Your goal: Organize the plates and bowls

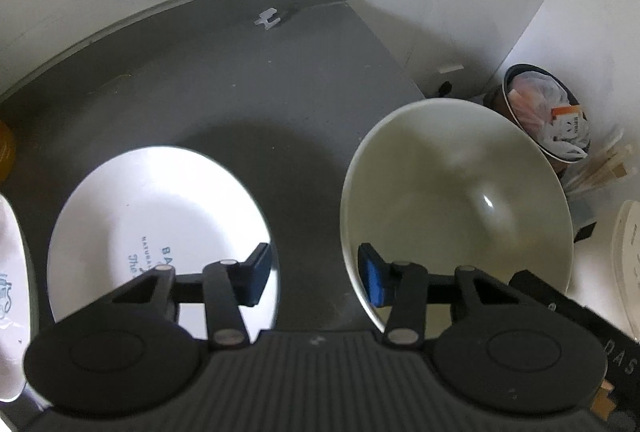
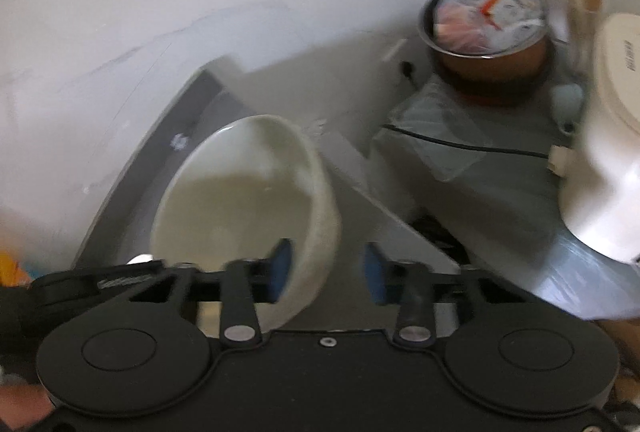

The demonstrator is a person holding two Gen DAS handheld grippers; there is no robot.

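One pale green ceramic bowl fills the right of the frame, one white round plate lower left; left gripper and right gripper both gape apart.

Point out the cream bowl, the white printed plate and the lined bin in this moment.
cream bowl (image 1: 460,200), left wrist view, inner wall.
white printed plate (image 1: 132,216), left wrist view, flat centre.
lined bin (image 2: 486,10), right wrist view, plastic liner at its mouth.

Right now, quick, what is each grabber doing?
Left gripper: open, holding nothing, between the white plate and the bowl.
Right gripper: open, fingers either side of the bowl's rim, not clamped.
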